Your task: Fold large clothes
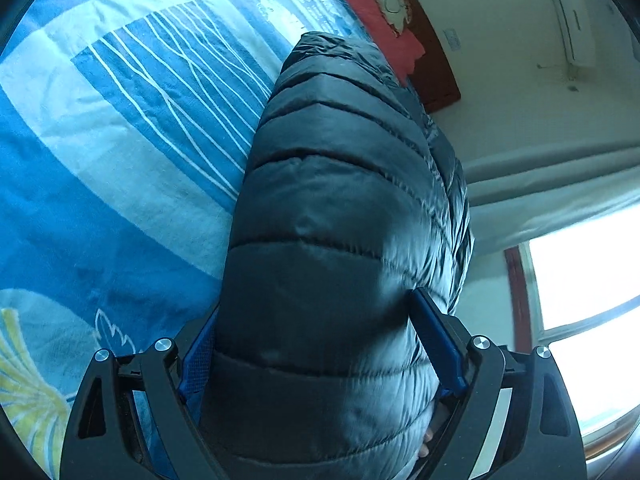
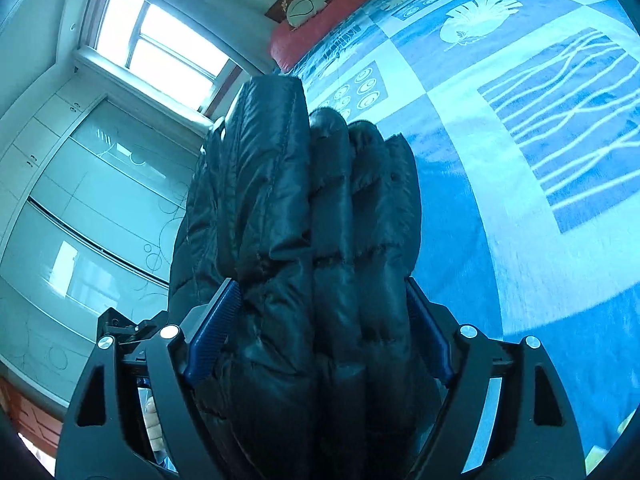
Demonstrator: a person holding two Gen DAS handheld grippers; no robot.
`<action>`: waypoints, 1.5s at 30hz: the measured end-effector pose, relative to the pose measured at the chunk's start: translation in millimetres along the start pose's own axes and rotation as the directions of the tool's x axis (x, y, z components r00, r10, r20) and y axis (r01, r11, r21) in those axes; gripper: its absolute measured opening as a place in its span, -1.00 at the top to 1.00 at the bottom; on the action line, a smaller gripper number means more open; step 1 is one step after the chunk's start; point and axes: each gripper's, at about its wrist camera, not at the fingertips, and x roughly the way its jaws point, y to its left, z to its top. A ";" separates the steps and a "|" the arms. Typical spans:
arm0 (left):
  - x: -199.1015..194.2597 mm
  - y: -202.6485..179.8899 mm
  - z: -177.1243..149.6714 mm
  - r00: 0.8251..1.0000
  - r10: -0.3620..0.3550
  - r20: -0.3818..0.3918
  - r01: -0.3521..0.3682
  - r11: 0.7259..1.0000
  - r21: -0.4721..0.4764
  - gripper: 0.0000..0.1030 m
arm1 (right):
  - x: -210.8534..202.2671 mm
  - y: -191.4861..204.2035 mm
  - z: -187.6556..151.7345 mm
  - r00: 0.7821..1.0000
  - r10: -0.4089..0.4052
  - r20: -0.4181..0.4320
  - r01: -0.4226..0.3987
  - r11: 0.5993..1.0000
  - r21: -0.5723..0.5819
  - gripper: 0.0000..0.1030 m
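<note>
A dark quilted puffer jacket (image 1: 340, 160) lies folded into a thick bundle on the blue patterned bed sheet (image 1: 120, 160). In the left wrist view my left gripper (image 1: 316, 304) straddles one end of it, jaws wide. One blue pad (image 1: 436, 340) rests at the jacket's side and the other is mostly hidden behind the bulging fabric. From the other end the jacket (image 2: 280, 180) shows stacked layers. My right gripper (image 2: 320, 282) stands open around it, both pads (image 2: 216, 328) flanking the fabric without squeezing it.
The bed sheet (image 2: 520, 240) stretches away beside the jacket. A red pillow (image 1: 368, 8) (image 2: 320, 12) lies against the dark headboard (image 1: 436, 80). A bright window (image 2: 160, 40) and a glass-fronted wardrobe (image 2: 80, 200) stand beyond the bed. A person's fingertip (image 2: 154, 420) shows behind the right gripper.
</note>
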 end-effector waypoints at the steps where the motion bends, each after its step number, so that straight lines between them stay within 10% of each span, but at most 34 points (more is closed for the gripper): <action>1: 1.5 0.2 1.8 1.000 -0.008 -0.005 0.007 1.000 -0.016 -0.68 | 1.4 -1.4 2.5 1.000 0.007 -0.005 -0.007 1.000 0.003 -0.60; 12: 19.3 0.0 15.3 1.000 0.016 0.010 -0.015 0.999 -0.048 -0.73 | 26.0 -24.5 30.4 0.998 0.054 -0.010 -0.053 0.991 0.120 -0.77; 22: 44.9 -15.1 24.9 0.998 0.066 0.011 -0.067 0.996 0.063 -0.74 | 34.2 -44.8 21.2 0.999 0.044 0.019 -0.047 0.982 0.181 -0.18; 45: 26.0 -17.1 19.3 0.995 0.099 0.005 -0.099 0.987 0.126 -0.74 | 24.3 -48.3 11.7 0.999 0.042 0.034 -0.047 0.983 0.179 -0.41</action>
